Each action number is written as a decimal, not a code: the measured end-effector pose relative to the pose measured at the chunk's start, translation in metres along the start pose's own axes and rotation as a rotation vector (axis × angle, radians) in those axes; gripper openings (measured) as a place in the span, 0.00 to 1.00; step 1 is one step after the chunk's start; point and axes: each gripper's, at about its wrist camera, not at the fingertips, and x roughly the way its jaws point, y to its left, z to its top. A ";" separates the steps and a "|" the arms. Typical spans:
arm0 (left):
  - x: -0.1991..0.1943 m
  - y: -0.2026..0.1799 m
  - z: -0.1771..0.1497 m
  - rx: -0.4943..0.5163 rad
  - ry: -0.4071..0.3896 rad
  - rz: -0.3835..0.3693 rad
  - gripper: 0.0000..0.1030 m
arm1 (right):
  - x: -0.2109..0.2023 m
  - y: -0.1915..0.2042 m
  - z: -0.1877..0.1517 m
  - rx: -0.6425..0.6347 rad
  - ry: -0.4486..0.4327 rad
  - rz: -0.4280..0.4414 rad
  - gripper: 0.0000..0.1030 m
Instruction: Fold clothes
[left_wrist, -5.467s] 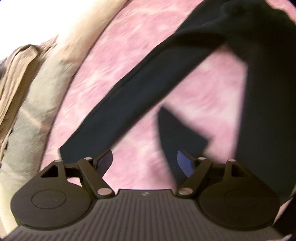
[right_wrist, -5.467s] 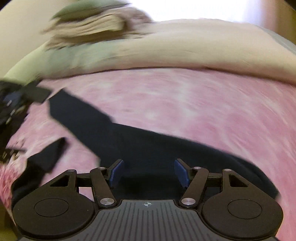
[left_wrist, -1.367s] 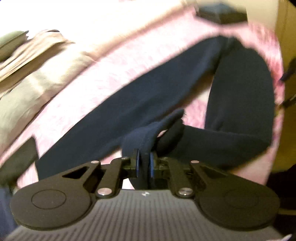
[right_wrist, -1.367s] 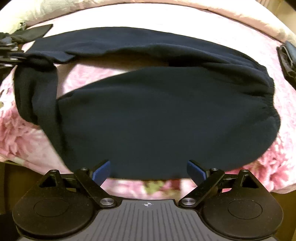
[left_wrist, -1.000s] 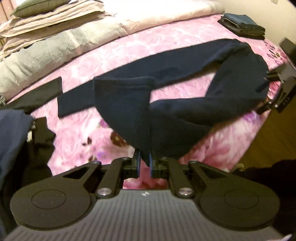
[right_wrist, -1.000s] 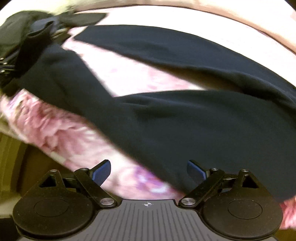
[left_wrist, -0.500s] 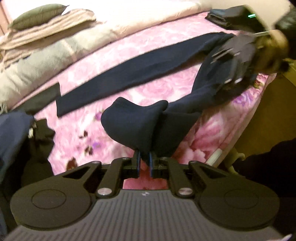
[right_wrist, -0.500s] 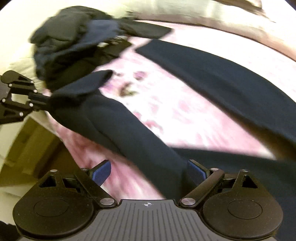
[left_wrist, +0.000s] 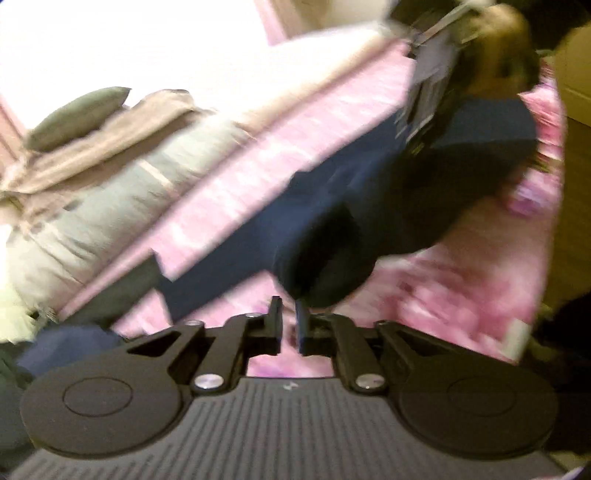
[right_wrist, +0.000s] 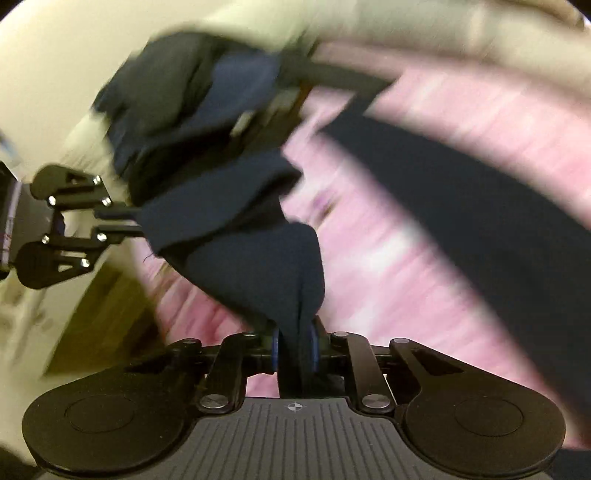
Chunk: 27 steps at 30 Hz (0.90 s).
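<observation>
Navy trousers (left_wrist: 332, 206) lie across a pink floral bedspread (left_wrist: 461, 288), one leg stretched out toward the left. My left gripper (left_wrist: 289, 317) is shut on the bunched end of the other leg; in the right wrist view it (right_wrist: 136, 221) shows at the left, clamped on that navy cloth (right_wrist: 221, 199). My right gripper (right_wrist: 294, 347) is shut on a fold of the same leg (right_wrist: 266, 273), which rises from between its blue pads. In the left wrist view the right gripper (left_wrist: 428, 96) is a blur at the top right, with a hand (left_wrist: 495, 48) on it. Both views are motion-blurred.
Grey and beige pillows and folded blankets (left_wrist: 92, 177) lie along the far side of the bed. A heap of dark clothes (right_wrist: 177, 85) sits near the bed's corner. The bed edge and wooden floor (left_wrist: 576, 206) are at the right.
My right gripper, open half a second ago, has shut on the trouser leg close to the left gripper's hold. The left gripper keeps its grip; both views have swung and blurred.
</observation>
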 end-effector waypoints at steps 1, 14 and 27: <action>0.006 0.011 0.005 -0.012 -0.009 0.030 0.04 | -0.009 0.000 0.006 -0.007 -0.023 -0.027 0.14; -0.008 0.012 -0.035 -0.383 0.158 0.003 0.29 | 0.104 0.104 -0.088 -0.145 0.285 -0.014 0.76; 0.151 -0.104 0.064 -0.291 0.299 -0.223 0.42 | 0.021 0.056 -0.132 0.077 0.265 -0.162 0.81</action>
